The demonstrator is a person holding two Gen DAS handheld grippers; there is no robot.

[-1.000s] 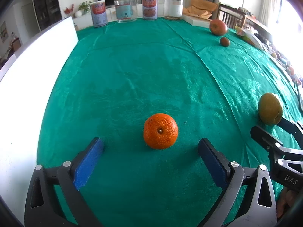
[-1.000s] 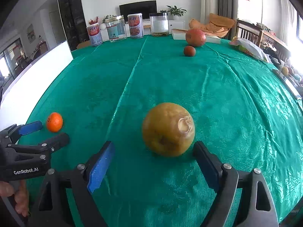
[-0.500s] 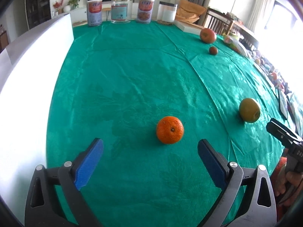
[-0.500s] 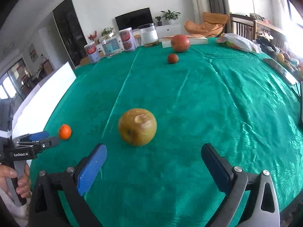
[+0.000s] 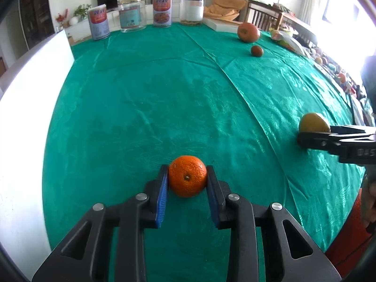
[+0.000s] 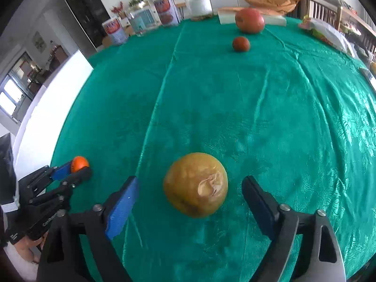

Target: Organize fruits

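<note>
— Look at the left gripper point(image 5: 187, 176): both pads are pressed on the sides of the mandarin point(image 5: 187, 179), which still sits on the green tablecloth point(image 5: 164, 98) near the front edge.

— And the other one?

— The right gripper point(image 6: 190, 192) has just been closing, but I see cloth on either side of the yellow-brown pear point(image 6: 195, 184). The fruit lies between the pads; neither touches it yet, so I'd call those jaws open.

— Why both at once?

— My guess is each hand takes one fruit so both can be carried in a single trip. The big red apple point(image 6: 249, 20) and the small red fruit point(image 6: 240, 44) already sit close together at the far side, by the white board point(image 6: 275, 20). That may be the gathering spot.

— The pear looks bruised.

— There's a pale scar facing us. It's wide and round, so a squeeze off its middle could send it rolling.
</note>
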